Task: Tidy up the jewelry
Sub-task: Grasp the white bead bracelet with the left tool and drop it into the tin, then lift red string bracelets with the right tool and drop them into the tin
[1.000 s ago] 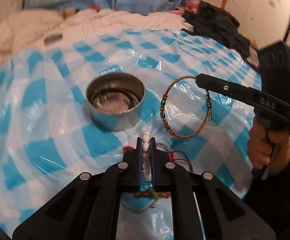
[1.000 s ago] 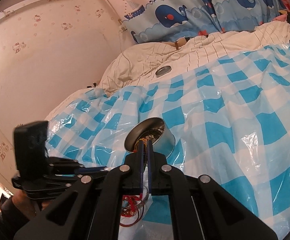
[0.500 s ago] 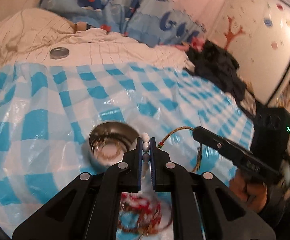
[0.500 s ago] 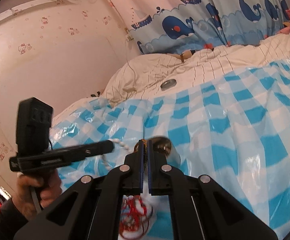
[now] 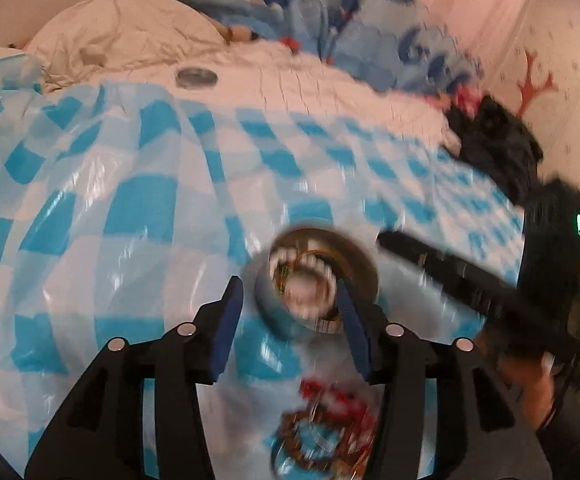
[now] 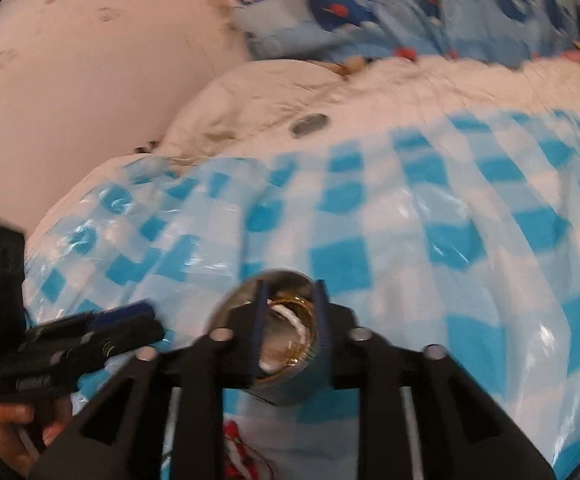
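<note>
A round metal tin (image 5: 315, 280) stands on the blue-checked plastic sheet. A white bead bracelet (image 5: 303, 276) and a gold braided bracelet (image 6: 290, 304) lie inside it. My left gripper (image 5: 290, 312) is open and empty, its jaws spread on either side of the tin from above. My right gripper (image 6: 288, 320) is open and empty, right over the tin (image 6: 278, 340). The right gripper's body shows in the left wrist view (image 5: 449, 268), the left one's in the right wrist view (image 6: 90, 336). Red string jewelry (image 5: 329, 420) lies on the sheet near me; it also shows in the right wrist view (image 6: 236, 452).
A tin lid (image 5: 196, 76) lies on the white quilt beyond the sheet. Black clothing (image 5: 493, 148) is heaped at the far right. A whale-print curtain (image 6: 409, 4) hangs behind the bed. Both views are motion-blurred.
Both grippers have opened. The white bead bracelet left my left gripper and the gold braided bracelet left my right one; both now lie in the tin. Both grippers moved over the tin.
</note>
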A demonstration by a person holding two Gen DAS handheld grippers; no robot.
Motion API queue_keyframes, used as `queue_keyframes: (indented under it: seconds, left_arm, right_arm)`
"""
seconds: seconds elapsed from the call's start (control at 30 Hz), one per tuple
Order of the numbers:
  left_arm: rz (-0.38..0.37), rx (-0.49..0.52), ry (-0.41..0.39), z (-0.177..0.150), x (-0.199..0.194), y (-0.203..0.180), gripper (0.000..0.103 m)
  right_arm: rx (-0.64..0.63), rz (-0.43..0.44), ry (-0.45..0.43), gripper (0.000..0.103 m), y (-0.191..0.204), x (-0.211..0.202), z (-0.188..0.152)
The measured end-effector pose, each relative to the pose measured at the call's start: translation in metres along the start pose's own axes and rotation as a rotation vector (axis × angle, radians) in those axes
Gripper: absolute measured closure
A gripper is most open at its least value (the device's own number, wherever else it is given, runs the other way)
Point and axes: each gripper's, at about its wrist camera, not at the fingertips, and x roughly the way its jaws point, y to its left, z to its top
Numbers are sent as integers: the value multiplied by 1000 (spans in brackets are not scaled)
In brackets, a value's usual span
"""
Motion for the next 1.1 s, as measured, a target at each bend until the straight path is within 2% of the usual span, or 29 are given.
queue_keyframes:
  seconds: [0.07,0.13,0.17,0.27,0.37,0.43,0.53,0.77,0.8,0.83,0.9,0.93,1.1]
  left_arm:
    - [-14,46,55,-13,3,-4,54]
    - [-45,100,123,-29,10,-13,53]
    - [-60,138,156,-38,14,-19,52]
    - [-60,241,210,-59,21,-35,51]
    - [-81,311,221,-68,18,-47,49]
    - [-102,337,203,-70,11,-52,41]
    - [-117,339,188,-69,9,-57,38]
    - [-138,368,188,-74,18,-75,39]
    - [-151,351,189,-74,20,-76,45]
    - [-154,344,189,-75,21,-76,66]
    - [-149,350,197,-74,25,-80,94]
    - [-154,347,193,-73,25,-80,100]
    - [-250,266,140,-56,3,-67,100]
  right_arm:
    - [13,-16,16,75,-7,-14,-6]
    - [30,-10,16,69,-15,-35,-17]
    - [39,-8,19,63,-18,-42,-23]
    - [109,28,80,61,-33,-62,-55]
    - [103,53,130,61,-27,-69,-79]
    - [58,56,141,61,-17,-70,-87]
    - [-5,13,126,59,-6,-70,-88]
    - [103,28,122,59,-26,-69,-87]
    - [107,32,127,59,-27,-67,-87]
    - [104,29,129,59,-26,-67,-88]
    - [98,25,131,59,-25,-66,-88]
    - [96,25,133,59,-25,-65,-88]
    - [100,34,153,59,-24,-63,-91]
